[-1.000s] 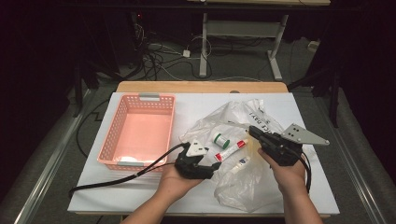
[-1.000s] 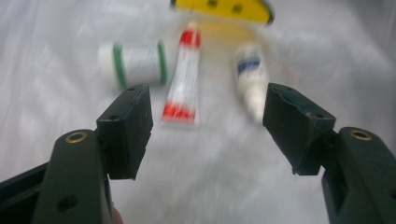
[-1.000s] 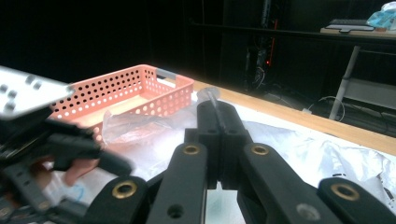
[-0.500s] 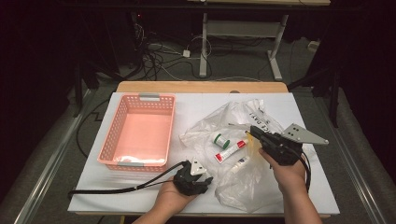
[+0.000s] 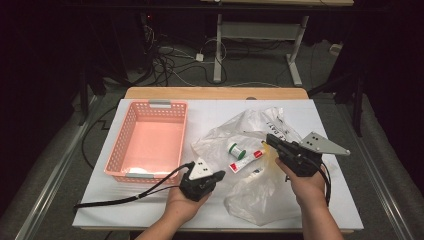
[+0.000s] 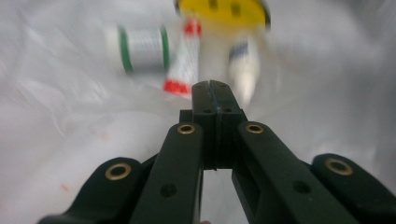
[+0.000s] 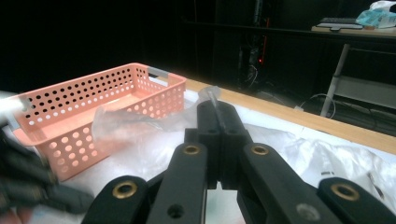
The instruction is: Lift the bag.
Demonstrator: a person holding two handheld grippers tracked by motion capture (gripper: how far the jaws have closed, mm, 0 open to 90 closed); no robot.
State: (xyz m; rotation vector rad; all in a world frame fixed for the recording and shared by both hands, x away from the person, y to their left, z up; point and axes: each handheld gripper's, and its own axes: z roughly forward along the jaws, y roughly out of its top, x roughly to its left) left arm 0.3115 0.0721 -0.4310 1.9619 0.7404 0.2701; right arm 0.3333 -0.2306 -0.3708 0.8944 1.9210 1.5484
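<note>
Two claws work at a clear bag (image 5: 252,165) on the table (image 5: 210,112), right of a pink basket (image 5: 150,137). The right claw (image 5: 270,139) is clamped on a fold of the bag. The left claw (image 5: 220,175) is closed on nothing, just beside the bag's left edge.

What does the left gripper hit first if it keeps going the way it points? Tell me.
Probably the red-and-white tube inside the clear plastic bag. The left gripper, jaws shut, points just beside the tube's red end, with the bag's film likely met first; depth is unclear.
</note>
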